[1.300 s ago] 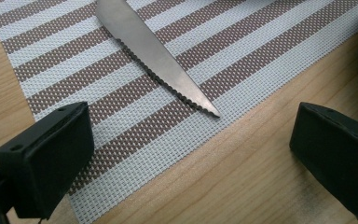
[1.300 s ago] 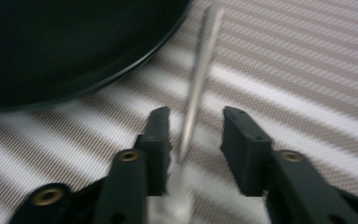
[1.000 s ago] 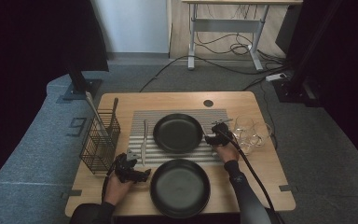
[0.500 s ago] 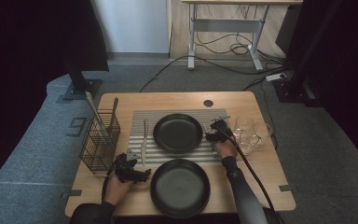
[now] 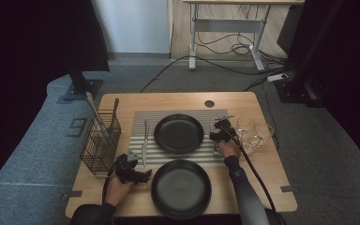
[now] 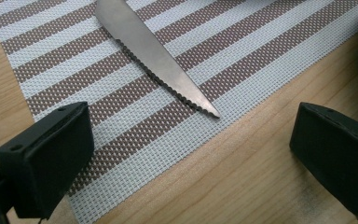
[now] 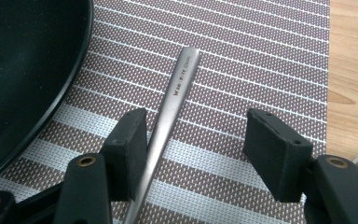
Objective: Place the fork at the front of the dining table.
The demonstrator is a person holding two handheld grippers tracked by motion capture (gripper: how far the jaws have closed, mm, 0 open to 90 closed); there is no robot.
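A steel utensil handle (image 7: pixel 170 116) lies on the striped placemat (image 7: pixel 261 60), near the mat's right edge, just beside the far black plate (image 5: pixel 178 133). The right gripper (image 7: pixel 193 140) stands around it with jaws apart; the left jaw touches the handle, the other is clear of it. The left gripper (image 6: pixel 191 154) is wide open at the mat's near left corner, close to the tip of a knife (image 6: pixel 158 65).

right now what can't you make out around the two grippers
- Steel handle between the right gripper jaws: its working end is cut off by the bottom edge, so the utensil type is unclear.
- Knife: its handle is cut off by the top edge of the left gripper view.
- Glasses: too small in the high view to count.
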